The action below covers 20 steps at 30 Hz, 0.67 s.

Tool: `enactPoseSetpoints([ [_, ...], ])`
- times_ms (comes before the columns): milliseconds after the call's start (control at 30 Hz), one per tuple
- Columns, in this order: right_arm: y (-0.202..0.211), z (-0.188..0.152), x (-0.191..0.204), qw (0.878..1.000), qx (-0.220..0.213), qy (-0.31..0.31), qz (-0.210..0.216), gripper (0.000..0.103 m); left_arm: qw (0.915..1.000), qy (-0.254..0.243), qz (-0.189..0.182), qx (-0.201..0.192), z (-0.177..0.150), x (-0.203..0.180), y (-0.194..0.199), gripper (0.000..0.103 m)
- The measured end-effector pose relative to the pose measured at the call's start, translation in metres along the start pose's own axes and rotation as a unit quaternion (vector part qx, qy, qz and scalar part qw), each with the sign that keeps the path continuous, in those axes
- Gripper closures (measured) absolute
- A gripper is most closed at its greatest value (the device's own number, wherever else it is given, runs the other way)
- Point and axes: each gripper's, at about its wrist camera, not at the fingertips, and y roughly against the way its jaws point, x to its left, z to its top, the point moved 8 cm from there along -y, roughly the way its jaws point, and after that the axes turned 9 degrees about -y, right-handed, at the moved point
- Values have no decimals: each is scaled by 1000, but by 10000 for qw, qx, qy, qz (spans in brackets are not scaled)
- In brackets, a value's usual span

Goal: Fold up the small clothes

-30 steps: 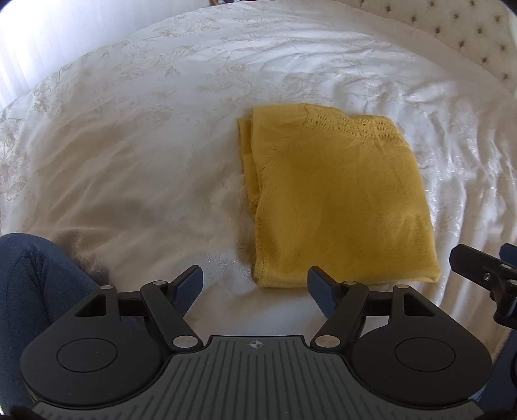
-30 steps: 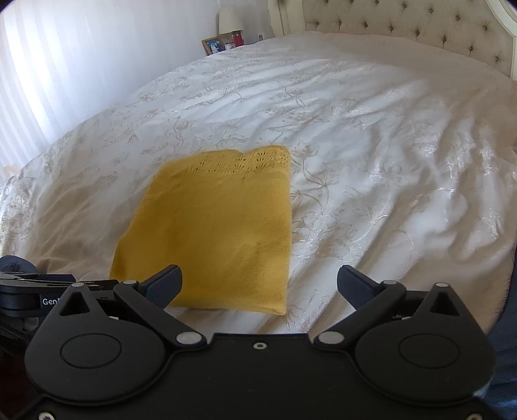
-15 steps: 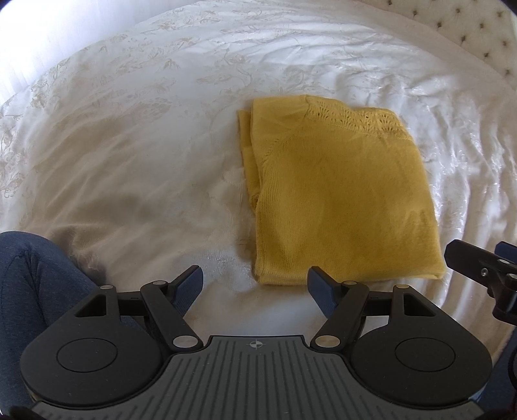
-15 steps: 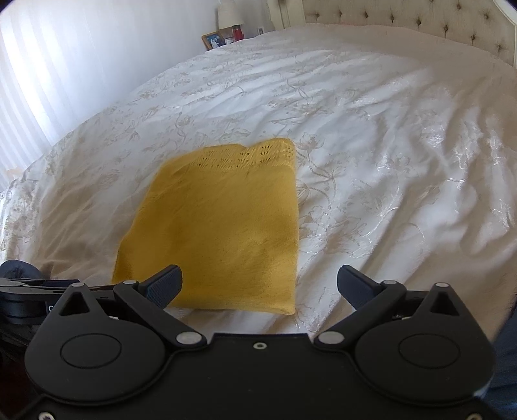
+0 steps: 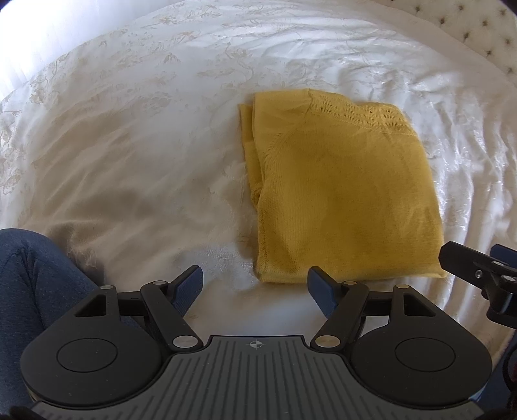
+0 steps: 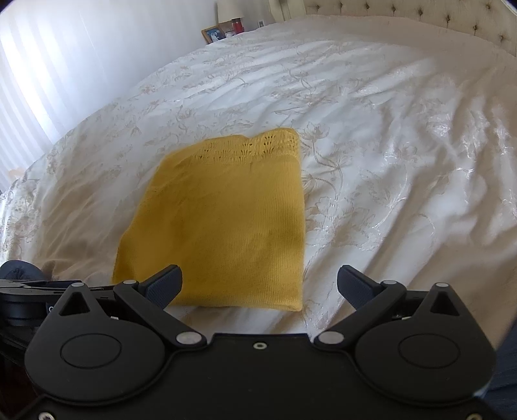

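Left wrist view: the left gripper [image 5: 255, 287] points down at the bed, its jaws spread with only bare bedspread [image 5: 135, 168] between them. A person's blue-clad leg [image 5: 35, 284] lies just beside the left jaw, on its outer side. The near edge of the folded yellow knit sweater [image 5: 342, 200] lies just ahead of the right jaw, apart from it; the sweater extends away from the jaws and to their right, flat on the bedspread. Its stacked layers show along the side nearer the left jaw, and its openwork lace band forms the far edge. Part of the right gripper [image 5: 478, 274] enters beyond the right jaw, near the sweater's near corner. The tufted headboard [image 5: 478, 29] stands farthest off.

Right wrist view: the right gripper [image 6: 258, 284] likewise has its jaws spread and empty. The sweater [image 6: 219, 226] lies ahead of the left jaw and the gap between the jaws, its near edge just beyond the left fingertip. The headboard [image 6: 420, 13] closes the far side of the white embroidered bedspread [image 6: 404, 161], with a framed picture [image 6: 213, 34] and a red object [image 6: 237, 25] at the bedside, far ahead of the left jaw.
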Motion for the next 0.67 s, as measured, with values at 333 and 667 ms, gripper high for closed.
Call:
enactPoseSetpoints([
  [333, -1, 0, -1, 10000, 24, -20, 17, 1, 10000, -12, -24, 43, 0, -2, -2, 33],
  [667, -4, -1, 1, 10000, 50, -34, 42, 1, 10000, -12, -34, 69, 0, -2, -4, 33],
])
